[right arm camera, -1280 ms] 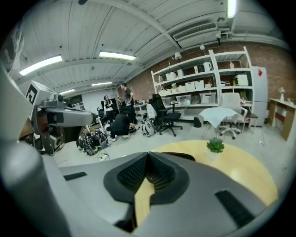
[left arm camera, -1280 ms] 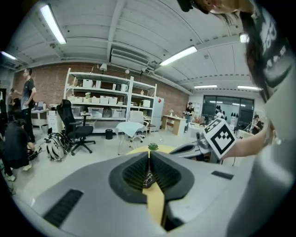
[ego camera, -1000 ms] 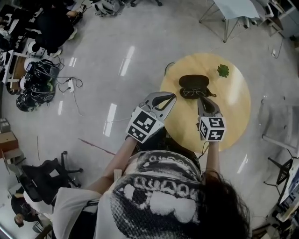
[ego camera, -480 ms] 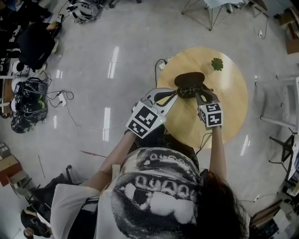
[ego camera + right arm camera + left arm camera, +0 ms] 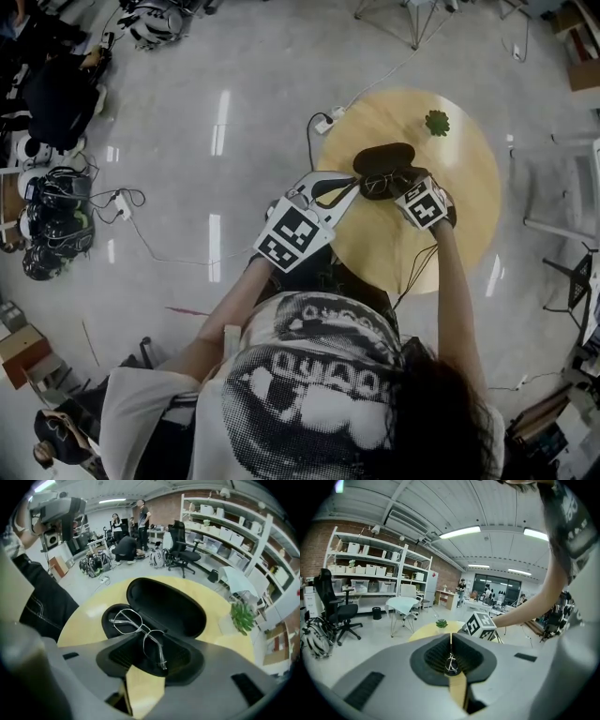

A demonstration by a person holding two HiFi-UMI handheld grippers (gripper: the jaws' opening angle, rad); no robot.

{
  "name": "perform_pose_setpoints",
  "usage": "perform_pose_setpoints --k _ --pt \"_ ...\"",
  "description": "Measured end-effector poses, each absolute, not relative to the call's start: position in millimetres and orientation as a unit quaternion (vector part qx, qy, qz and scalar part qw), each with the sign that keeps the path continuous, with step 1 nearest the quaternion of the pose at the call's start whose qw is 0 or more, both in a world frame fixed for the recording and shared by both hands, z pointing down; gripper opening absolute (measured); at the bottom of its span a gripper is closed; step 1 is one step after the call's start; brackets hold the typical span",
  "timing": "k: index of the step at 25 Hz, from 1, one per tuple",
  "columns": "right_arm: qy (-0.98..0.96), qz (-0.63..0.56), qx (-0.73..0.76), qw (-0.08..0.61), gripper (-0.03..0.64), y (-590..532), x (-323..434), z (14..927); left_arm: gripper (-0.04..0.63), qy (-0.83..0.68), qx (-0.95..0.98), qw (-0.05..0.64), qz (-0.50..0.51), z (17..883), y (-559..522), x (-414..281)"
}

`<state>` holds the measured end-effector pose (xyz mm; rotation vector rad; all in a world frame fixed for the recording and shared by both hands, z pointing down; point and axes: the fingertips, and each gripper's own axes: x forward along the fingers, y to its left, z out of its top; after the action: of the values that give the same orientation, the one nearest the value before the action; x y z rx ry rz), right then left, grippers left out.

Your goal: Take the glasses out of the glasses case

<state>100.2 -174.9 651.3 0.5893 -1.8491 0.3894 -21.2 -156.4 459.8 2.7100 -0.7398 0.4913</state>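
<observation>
Round yellow table (image 5: pixel 469 187), open glasses case (image 5: pixel 168 606), glasses (image 5: pixel 144 628) inside

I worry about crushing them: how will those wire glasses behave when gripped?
The glasses look thin-wired, so probably light and easily bent; a hard pinch may deform them. Smooth metal and lenses could slip in a grip. Resting loose on the open case, they would likely shift at a nudge.
</observation>
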Motion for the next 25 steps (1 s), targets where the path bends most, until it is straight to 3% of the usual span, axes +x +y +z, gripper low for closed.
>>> perform_pose_setpoints --k 6,12,25 --pt "-0.765 0.118 0.194 0.603 0.153 -165.9 102.6 666.8 0.018 -0.257 0.94 0.15 0.167 463.0 -163.6 -17.7" --pt "-0.774 0.153 0.213 0.576 0.112 -163.2 100.2 669.4 0.018 -0.259 0.939 0.152 0.166 466.9 -171.5 -15.4" --pt "-0.784 0.18 0.266 0.531 0.086 -166.6 95.8 662.9 0.018 -0.26 0.938 0.152 0.17 470.2 -178.4 -12.8"
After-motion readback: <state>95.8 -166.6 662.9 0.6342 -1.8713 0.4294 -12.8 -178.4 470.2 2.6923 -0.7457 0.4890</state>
